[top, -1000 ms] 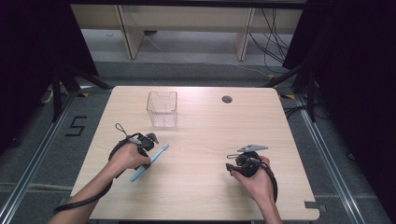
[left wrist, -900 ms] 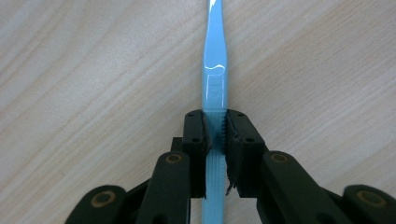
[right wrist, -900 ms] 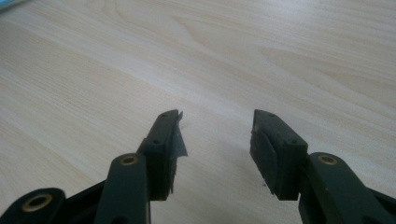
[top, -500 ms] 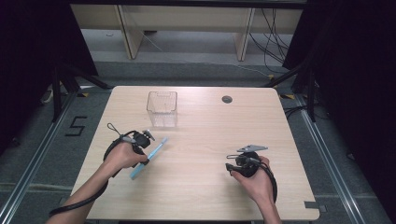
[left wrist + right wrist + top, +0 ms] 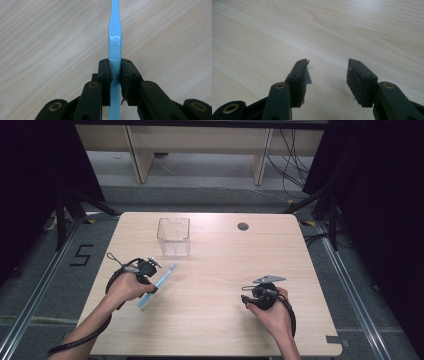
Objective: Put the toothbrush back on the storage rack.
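Left gripper (image 5: 115,67): jaws clamped on a light blue toothbrush (image 5: 115,47), pads pressing the ribbed part of the handle from both sides. In the left gripper view the handle runs straight up between the jaws, narrows past a glossy patch and leaves the frame at the top; bare wood grain lies behind it.

From the high view, the left gripper (image 5: 152,276) sits at the table's left-front area, held in the person's left hand (image 5: 127,286), cable looping off to the left. The toothbrush (image 5: 159,284) slants across the grip, one end pointing up-right toward the container, the other down-left just beside the hand (whether it rests on the wood or is raised slightly, I cannot tell).

Right gripper (image 5: 328,75): jaws standing apart, nothing between them, bare tabletop showing in the gap. In the high view the right gripper (image 5: 250,297) is at the right-front of the table, in the right hand (image 5: 272,312), grey plate on top, well apart from the toothbrush.

Further out: a clear plastic container (image 5: 173,236) stands upright toward the far left-centre of the table (image 5: 215,330), near the brush's upper end but not touching it. A small dark round grommet (image 5: 243,226) is set in the far edge.
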Available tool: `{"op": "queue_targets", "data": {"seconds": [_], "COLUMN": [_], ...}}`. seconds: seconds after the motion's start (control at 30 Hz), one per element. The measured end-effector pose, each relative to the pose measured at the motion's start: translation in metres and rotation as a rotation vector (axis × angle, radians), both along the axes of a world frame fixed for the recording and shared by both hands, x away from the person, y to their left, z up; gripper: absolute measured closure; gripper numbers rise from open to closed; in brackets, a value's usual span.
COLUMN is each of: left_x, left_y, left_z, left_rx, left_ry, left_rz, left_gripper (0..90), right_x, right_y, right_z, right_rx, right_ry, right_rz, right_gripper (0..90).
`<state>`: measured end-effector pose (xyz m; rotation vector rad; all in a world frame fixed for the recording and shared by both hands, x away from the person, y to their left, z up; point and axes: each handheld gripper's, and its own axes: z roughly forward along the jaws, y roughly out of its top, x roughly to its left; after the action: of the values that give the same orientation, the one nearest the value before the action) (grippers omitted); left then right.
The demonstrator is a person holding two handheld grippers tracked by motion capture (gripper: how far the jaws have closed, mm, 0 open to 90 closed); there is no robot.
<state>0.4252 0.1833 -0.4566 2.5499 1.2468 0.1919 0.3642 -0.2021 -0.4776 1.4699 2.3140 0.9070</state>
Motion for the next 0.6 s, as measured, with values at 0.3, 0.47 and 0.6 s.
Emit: {"op": "queue_targets", "data": {"seconds": [0.3,0.47,0.6], "left_x": [-0.0014,-0.0023,-0.0033], "left_y": [0.0025,0.0046,0.0078], "left_z": [0.0013,0.0039,0.0062], "left_rx": [-0.04,-0.052,-0.075], "left_ry": [-0.034,-0.05,-0.083], "left_rz": [0.005,0.005,0.008], "left_gripper": [78.3,78.3,78.3], "right_x": [-0.0002,-0.0001,-0.0006], "right_y": [0.0002,-0.0001,-0.0011], "right_z": [-0.0004,-0.0007,-0.0006], "right_rx": [0.0,0.0,-0.001], "right_ry": [0.001,-0.004,-0.006], "right_rz": [-0.002,0.002,-0.002], "right_gripper": [51.5,51.5,51.4]}}
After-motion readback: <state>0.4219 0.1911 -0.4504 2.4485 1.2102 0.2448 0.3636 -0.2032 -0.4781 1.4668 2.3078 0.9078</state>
